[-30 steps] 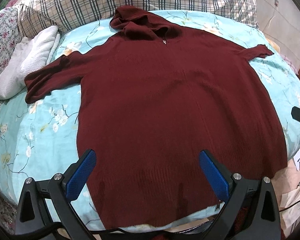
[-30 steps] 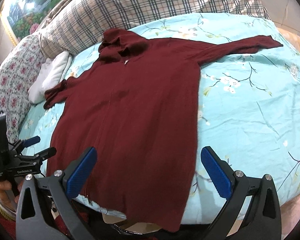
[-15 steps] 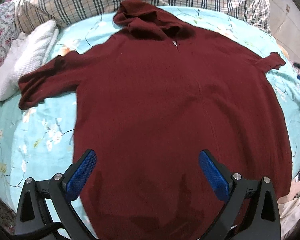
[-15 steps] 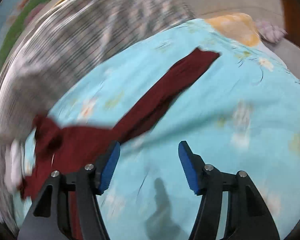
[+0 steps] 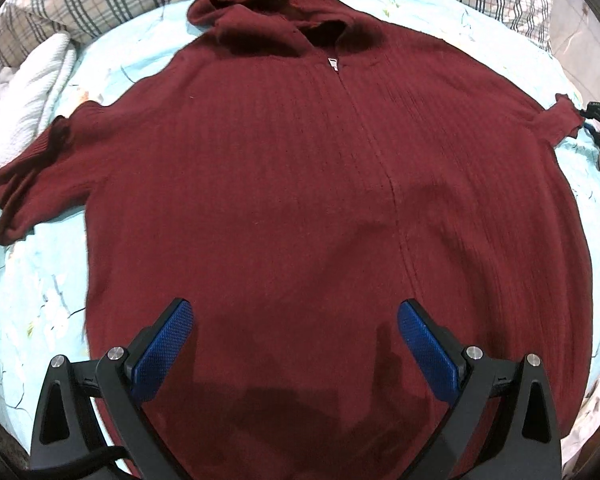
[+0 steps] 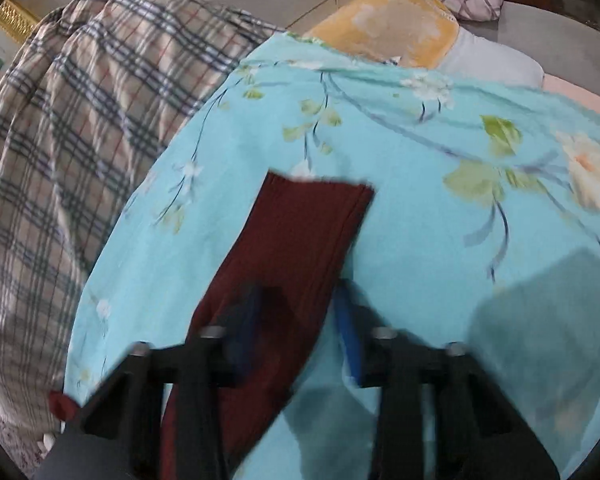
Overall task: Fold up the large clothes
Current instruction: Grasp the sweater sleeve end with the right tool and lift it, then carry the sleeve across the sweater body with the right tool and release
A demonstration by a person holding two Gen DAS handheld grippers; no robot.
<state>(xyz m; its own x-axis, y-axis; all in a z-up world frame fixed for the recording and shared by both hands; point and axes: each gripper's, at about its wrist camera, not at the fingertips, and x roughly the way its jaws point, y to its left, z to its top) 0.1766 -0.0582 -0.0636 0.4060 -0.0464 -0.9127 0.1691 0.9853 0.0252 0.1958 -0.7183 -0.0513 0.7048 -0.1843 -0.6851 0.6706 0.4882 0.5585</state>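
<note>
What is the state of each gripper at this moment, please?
Left gripper: open, empty, above the dark red knitted hooded sweater.
Right gripper: closing around the sweater's sleeve, which lies between its jaws.

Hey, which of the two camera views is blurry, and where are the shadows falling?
Right wrist view: motion-blurred, worst on the fingers closing over the sleeve. Left wrist view: sharp but bulged by fisheye, gripper shadow darkening the hoodie hem.

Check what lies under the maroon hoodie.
The hoodie lies flat on a floral turquoise sheet, which shows around its edges. Whatever is beneath the hoodie's body is covered and cannot be seen.
</note>
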